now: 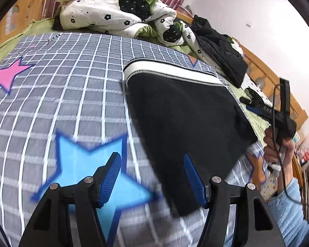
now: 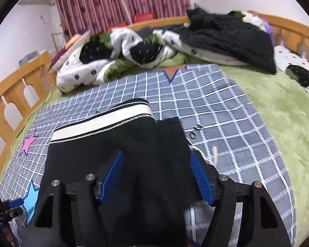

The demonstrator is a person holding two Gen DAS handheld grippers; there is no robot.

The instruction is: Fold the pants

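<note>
- The pants (image 1: 183,111) lie flat on the bed's gridded cover (image 1: 72,82), black knit with a white ribbed waistband (image 1: 166,72) at the far end. Their long axis runs from that band back toward me.
- My left gripper (image 1: 152,177) has its fingers spread wide, holding nothing. The near hem sits just ahead and to the right of them, over the blue star (image 1: 88,173).
- My right gripper (image 2: 156,177) is also wide open and empty, and hovers directly over the near part of the cloth, so I judge it the nearer hand; I cannot tell whether its blue ribbed pads (image 2: 201,181) touch the fabric.
- A white drawstring (image 2: 213,154) pokes out at the right edge.
- The fabric looks soft and limp, already doubled, with one layer offset.
- Beyond lie a crumpled floral quilt (image 2: 117,51) and a dark jacket (image 2: 232,41).
</note>
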